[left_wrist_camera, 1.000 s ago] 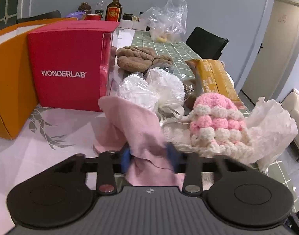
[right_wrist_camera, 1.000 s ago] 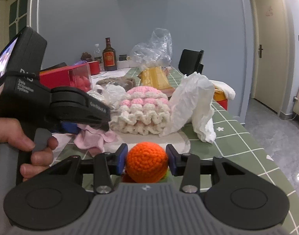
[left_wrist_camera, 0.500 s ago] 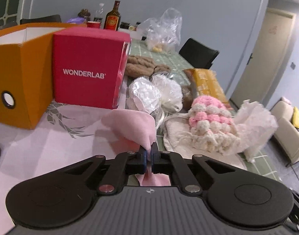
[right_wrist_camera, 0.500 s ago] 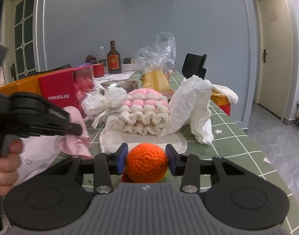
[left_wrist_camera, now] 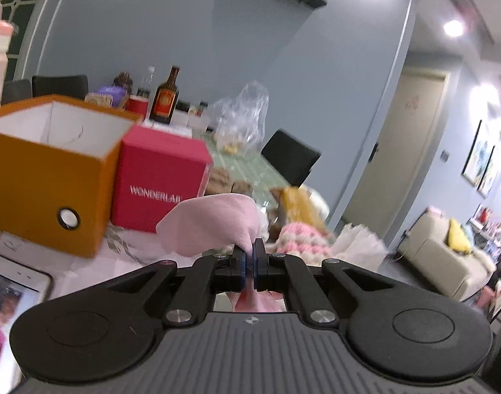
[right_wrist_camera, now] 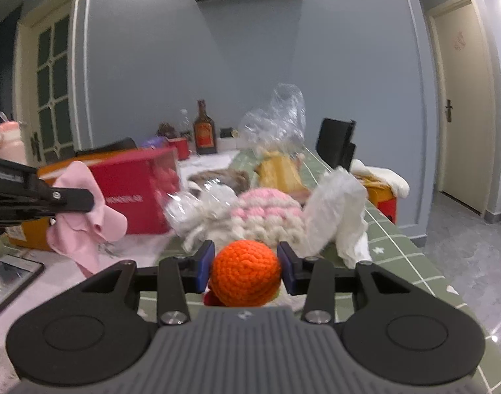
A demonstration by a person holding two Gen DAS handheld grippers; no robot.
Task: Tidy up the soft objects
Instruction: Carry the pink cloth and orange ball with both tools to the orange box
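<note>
Room: grey-blue walls are enclosing a long, cluttered table [right_wrist_camera: 398,256] with a green grid cloth; a cream door is standing at the right and a dark chair [left_wrist_camera: 289,161] is sitting at the table's far side.
Left gripper [left_wrist_camera: 249,256]: its jaws are pressing together on a fold of the pink cloth [left_wrist_camera: 214,223], gripping it tight.
Pink cloth: it is hanging off the table from the left gripper; in the right wrist view it [right_wrist_camera: 86,220] is drooping below the black finger, in front of the boxes.
Right gripper [right_wrist_camera: 246,266]: its blue pads are clasping the orange crocheted ball [right_wrist_camera: 245,274] on both sides, holding it just above the table edge.
Orange box [left_wrist_camera: 46,177]: it is standing open-topped at the left, with a round hole in its front wall.
Red box [left_wrist_camera: 158,187]: it is sitting right beside the orange box, showing white lettering.
Knitted hat [right_wrist_camera: 266,213]: pink and cream, it is lying on the table beyond the ball, though motion blur is softening its outline.
White crumpled bag [right_wrist_camera: 339,216]: it is resting against the hat's right side.
Brown bottle [left_wrist_camera: 165,98]: it is standing upright at the far end, near a clear plastic bag [left_wrist_camera: 243,115].
Tablet [left_wrist_camera: 7,292]: it is lying flat at the near left, screen lit.
</note>
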